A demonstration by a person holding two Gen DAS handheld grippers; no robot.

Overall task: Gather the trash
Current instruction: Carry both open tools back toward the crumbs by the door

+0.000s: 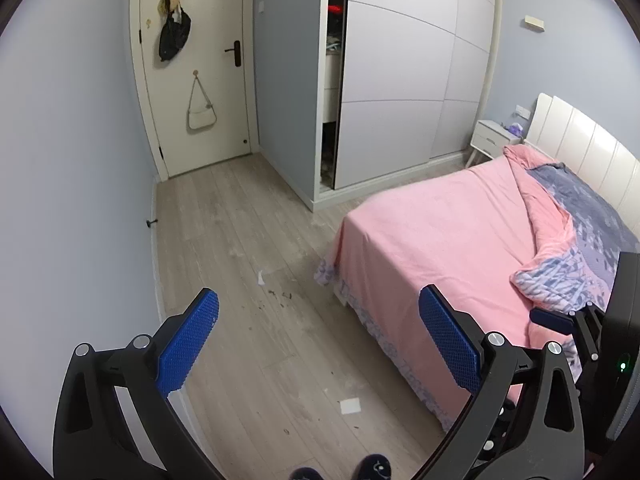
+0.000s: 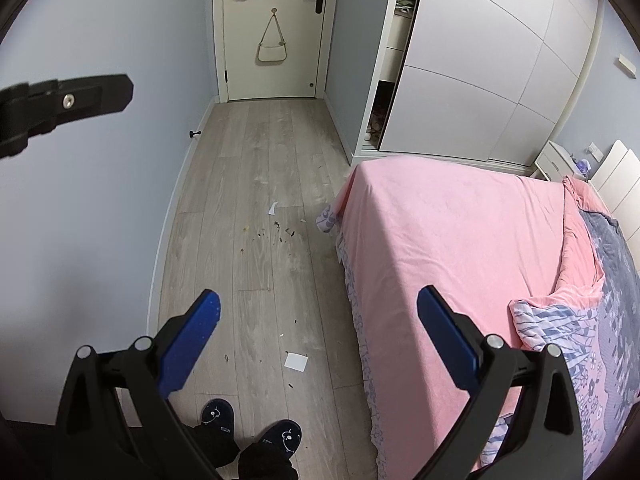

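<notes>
**A:** Your left gripper [image 1: 319, 332] is held high above the wooden floor [image 1: 248, 216], and its blue fingers [image 1: 188, 344] are spread wide with nothing between them.

**B:** And your right gripper [image 2: 319, 334]?

**A:** The same: its fingers [image 2: 188, 344] are fully apart and hold nothing. From the right wrist view, one black finger of your left gripper reaches in at the far left, against the wall.

**B:** Where is the trash?

**A:** A square white paper scrap [image 2: 296, 361] lies flat on the floor between your right fingers, a little nearer you than their tips. In the left view the same piece [image 1: 350, 406] sits low between the fingers, closer to the right one. A smaller torn paper bit [image 2: 272, 208] lies well beyond the fingertips, and just past it to the right a scatter of dark crumbs [image 2: 284, 234] is spread on the boards. The left view shows that bit [image 1: 261, 278] ahead of the left fingertip too.

**B:** What surrounds them?

**A:** The bed [image 2: 460, 240], covered in pink, fills the space behind and beyond your right finger in both views. A folded-back quilt [image 2: 560, 320] lies on its far side. Your slippers [image 2: 218, 416] stand on the floor below the fingers, close to the square scrap. A closed door [image 1: 200, 80] with bags hanging on it stands straight ahead, far past everything.
</notes>
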